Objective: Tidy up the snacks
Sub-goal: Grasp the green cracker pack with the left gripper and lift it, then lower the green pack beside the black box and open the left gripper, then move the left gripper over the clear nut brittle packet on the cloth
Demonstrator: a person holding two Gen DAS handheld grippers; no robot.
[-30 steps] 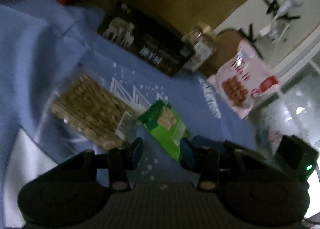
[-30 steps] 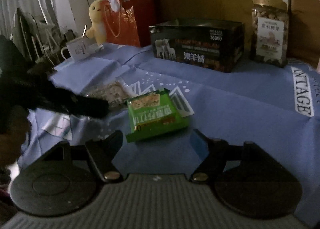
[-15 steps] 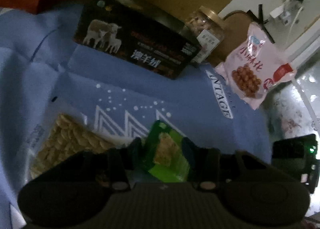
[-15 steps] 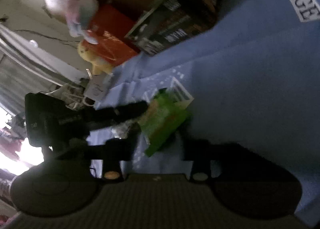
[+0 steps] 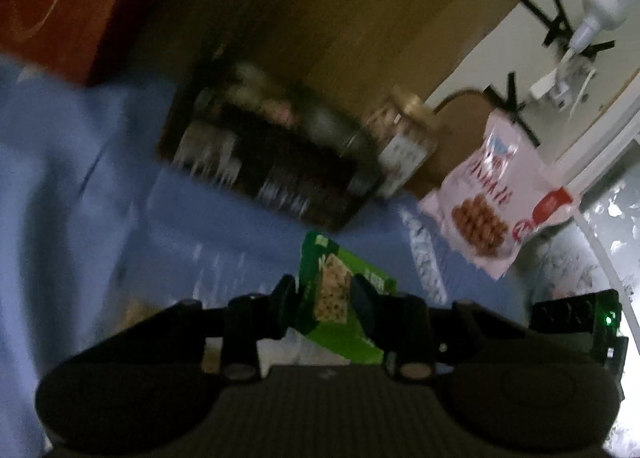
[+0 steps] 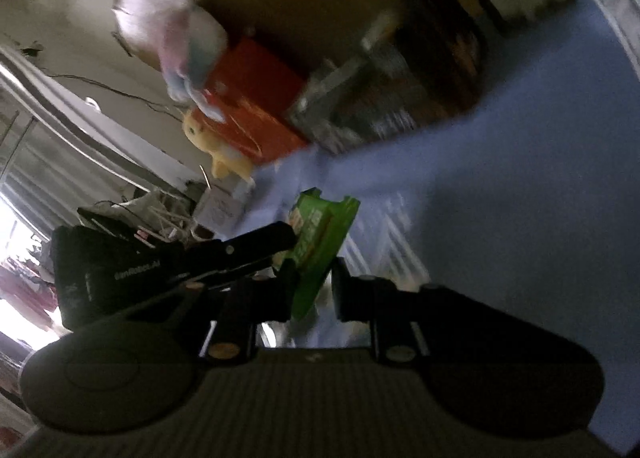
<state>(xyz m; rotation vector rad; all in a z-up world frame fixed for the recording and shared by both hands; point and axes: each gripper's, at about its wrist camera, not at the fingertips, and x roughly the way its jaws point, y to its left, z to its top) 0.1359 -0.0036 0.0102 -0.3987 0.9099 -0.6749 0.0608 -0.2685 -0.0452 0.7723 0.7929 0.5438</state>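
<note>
Since half a second ago the green cracker packet point(image 5: 338, 300) has come up off the blue cloth point(image 5: 80, 193), and both views blur with motion. Going left to right, the left gripper point(image 5: 323, 294) pinches the packet between its fingers, and the right gripper point(image 6: 314, 278) has its fingers close on either side of it too, though whether they press it I cannot tell. Beyond stand the dark box point(image 5: 272, 173), a nut jar point(image 5: 404, 141) and a pink snack bag point(image 5: 496, 197).
</note>
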